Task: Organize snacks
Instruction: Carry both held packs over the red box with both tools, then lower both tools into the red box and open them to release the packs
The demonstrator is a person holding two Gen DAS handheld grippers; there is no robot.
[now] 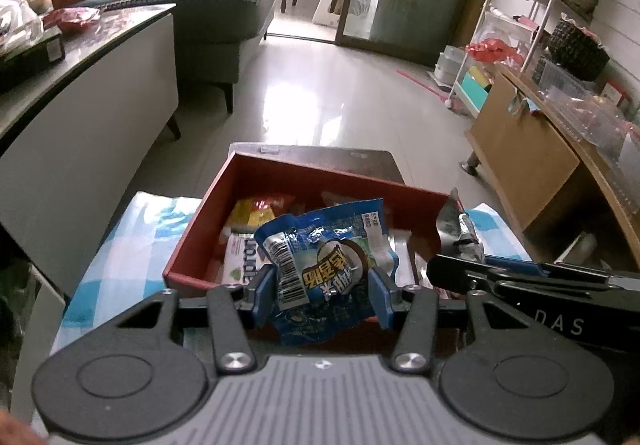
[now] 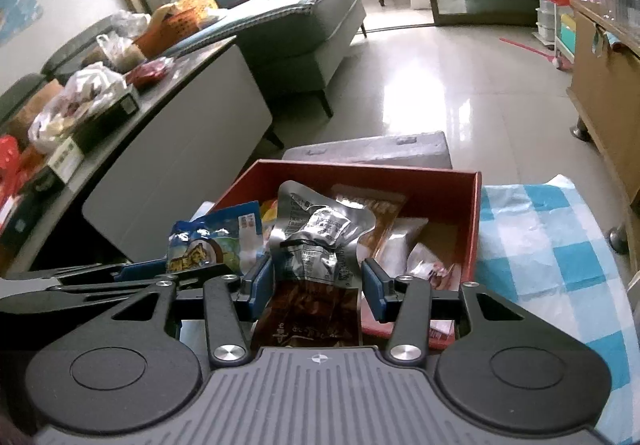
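Observation:
A red open box [image 1: 188, 245] stands on a blue-and-white checked cloth, with several snack packets inside it. My left gripper [image 1: 322, 295] is shut on a crumpled blue coconut snack packet [image 1: 328, 257], held over the box's near edge. My right gripper [image 2: 316, 285] is shut on a silver-and-brown foil packet [image 2: 320, 233] above the box [image 2: 476, 221]. Each gripper shows in the other's view: the right gripper [image 1: 460, 271] with its silver packet [image 1: 456, 229] at the right, the left gripper [image 2: 160, 273] with the blue packet [image 2: 208, 241] at the left.
The checked cloth [image 2: 552, 245] spreads to the right of the box. A grey lid [image 2: 372, 149] lies behind the box. A white cabinet [image 1: 92, 117] loaded with bags stands at the left, a wooden cabinet [image 1: 520, 149] at the right, with shiny tiled floor [image 1: 328, 85] and a sofa beyond.

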